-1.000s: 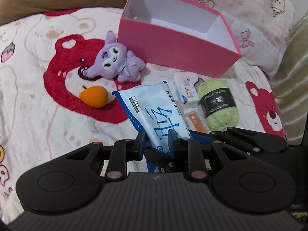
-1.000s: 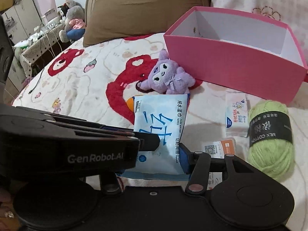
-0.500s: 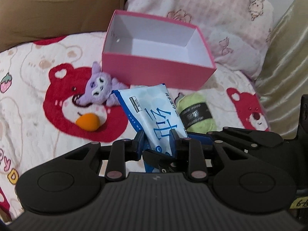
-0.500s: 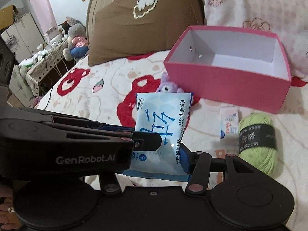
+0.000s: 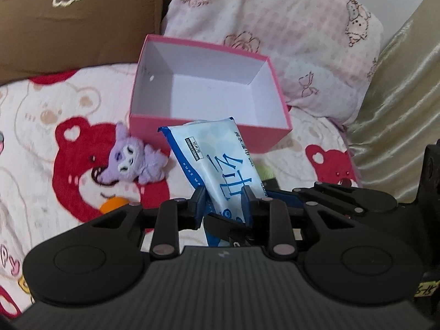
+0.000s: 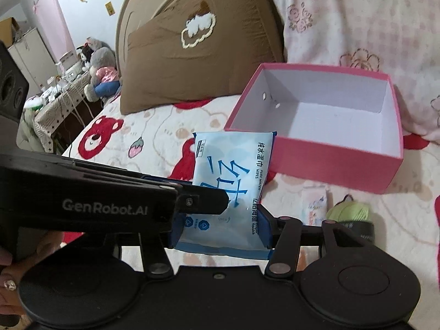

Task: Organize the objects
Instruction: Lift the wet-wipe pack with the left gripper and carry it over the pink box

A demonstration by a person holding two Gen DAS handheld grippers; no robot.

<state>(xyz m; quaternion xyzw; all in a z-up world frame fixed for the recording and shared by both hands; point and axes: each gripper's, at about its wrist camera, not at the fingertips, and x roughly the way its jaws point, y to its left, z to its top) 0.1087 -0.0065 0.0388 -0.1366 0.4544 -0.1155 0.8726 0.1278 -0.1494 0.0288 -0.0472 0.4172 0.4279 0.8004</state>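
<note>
A light blue pack of wet wipes [image 5: 220,159] is held in the air by both grippers at its near end. My left gripper [image 5: 224,200] is shut on it; my right gripper [image 6: 220,228] is shut on it too, and the pack [image 6: 231,173] stands up between its fingers. The left gripper crosses the right wrist view from the left. An open pink box [image 5: 209,134] with a white, empty inside lies on the bed just beyond the pack; it also shows in the right wrist view [image 6: 330,162].
On the bear-print blanket lie a purple plush toy [image 5: 132,162], an orange egg-shaped sponge [image 5: 112,203], a small tissue packet [image 6: 313,203] and a green yarn ball [image 6: 349,211]. A brown pillow [image 6: 198,55] and a pink pillow [image 5: 275,33] stand behind the box.
Both grippers have lifted the wipes pack off the blanket and carried it up and toward the pink box. The other objects have stayed where they were.
</note>
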